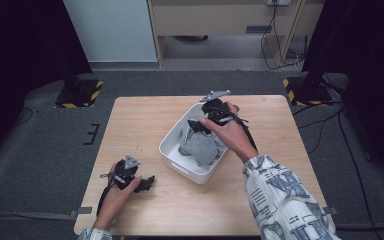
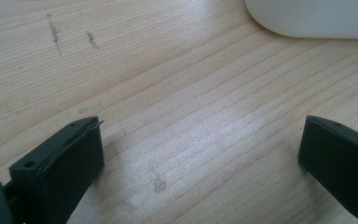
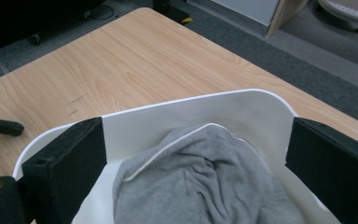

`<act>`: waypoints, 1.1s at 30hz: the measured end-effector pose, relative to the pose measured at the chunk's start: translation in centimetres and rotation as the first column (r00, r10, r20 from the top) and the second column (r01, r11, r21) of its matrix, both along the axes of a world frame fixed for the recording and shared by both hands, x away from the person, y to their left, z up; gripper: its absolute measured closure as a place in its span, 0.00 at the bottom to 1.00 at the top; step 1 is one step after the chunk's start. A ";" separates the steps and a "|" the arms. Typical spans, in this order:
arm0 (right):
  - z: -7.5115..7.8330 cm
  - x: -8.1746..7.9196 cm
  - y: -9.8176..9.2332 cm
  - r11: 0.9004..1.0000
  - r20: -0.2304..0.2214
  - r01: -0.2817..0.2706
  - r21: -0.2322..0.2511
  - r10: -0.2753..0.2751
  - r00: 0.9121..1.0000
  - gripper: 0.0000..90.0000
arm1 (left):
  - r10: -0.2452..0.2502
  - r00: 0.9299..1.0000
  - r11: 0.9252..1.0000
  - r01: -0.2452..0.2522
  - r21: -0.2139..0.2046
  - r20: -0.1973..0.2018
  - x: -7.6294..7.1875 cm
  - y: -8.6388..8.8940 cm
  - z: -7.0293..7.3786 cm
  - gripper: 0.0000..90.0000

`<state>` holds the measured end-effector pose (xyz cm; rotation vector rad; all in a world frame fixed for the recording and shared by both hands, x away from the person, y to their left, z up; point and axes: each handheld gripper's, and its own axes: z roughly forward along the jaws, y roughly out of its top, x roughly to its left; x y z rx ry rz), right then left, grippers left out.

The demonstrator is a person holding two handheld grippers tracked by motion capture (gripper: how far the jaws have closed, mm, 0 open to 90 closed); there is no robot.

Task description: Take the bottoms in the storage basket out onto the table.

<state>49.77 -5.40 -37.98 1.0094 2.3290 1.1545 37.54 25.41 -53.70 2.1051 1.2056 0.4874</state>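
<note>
I hold the right gripper (image 3: 196, 154), jaws wide and empty, above the grey garment (image 3: 200, 182) in the white bin (image 3: 177, 116) at frame centre. I should lower squarely onto a raised fold. The left gripper (image 2: 200, 154), equally open, idles at lower left.

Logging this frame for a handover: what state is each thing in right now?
Grey garment: crumpled inside the tub, not gripped.
White tub: upright on the table.
Left gripper: open, empty, low over bare wood.
Right gripper: open, above the garment.

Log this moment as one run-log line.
right gripper: open, above grey garment in white bin | left gripper: open, low over table, beside bin
</note>
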 end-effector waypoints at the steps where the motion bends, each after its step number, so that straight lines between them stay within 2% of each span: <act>1: 0.0 0.0 0.0 1.000 0.000 0.000 0.000 0.000 1.000 0.06 | 0.000 1.000 1.000 0.000 0.000 0.000 0.0 0.0 0.0 0.00; 3: -1.2 0.3 1.0 1.000 -0.016 -0.001 0.007 0.001 1.000 0.06 | -0.001 1.000 1.000 0.001 0.002 0.000 0.0 0.0 0.0 0.00; 7: -2.8 1.1 2.1 1.000 -0.035 0.007 -0.010 -0.008 0.999 0.07 | -0.001 1.000 1.000 0.001 0.002 -0.001 0.0 0.0 0.0 0.00; 19: -6.1 2.5 3.1 0.998 -0.087 0.043 -0.045 -0.046 0.995 0.07 | -0.001 1.000 1.000 0.001 0.002 -0.001 0.0 0.0 0.0 0.00; 23: -6.6 2.7 3.2 0.998 -0.096 0.050 -0.042 -0.054 0.994 0.07 | -0.001 1.000 1.000 0.001 0.002 -0.001 0.0 0.0 0.0 0.00; 24: -6.9 2.7 3.4 0.997 -0.111 0.053 -0.049 -0.059 0.992 0.07 | -0.001 1.000 1.000 0.001 0.002 -0.001 0.0 0.0 0.0 0.00; 28: -7.4 2.7 3.4 0.997 -0.112 0.046 -0.056 -0.052 0.992 0.07 | -0.001 1.000 1.000 0.001 0.001 -0.001 0.0 0.0 0.0 0.00; 33: -8.4 2.8 3.7 0.995 -0.129 0.042 -0.090 -0.054 0.990 0.07 | -0.001 1.000 1.000 0.001 0.001 -0.001 0.0 0.0 0.0 0.00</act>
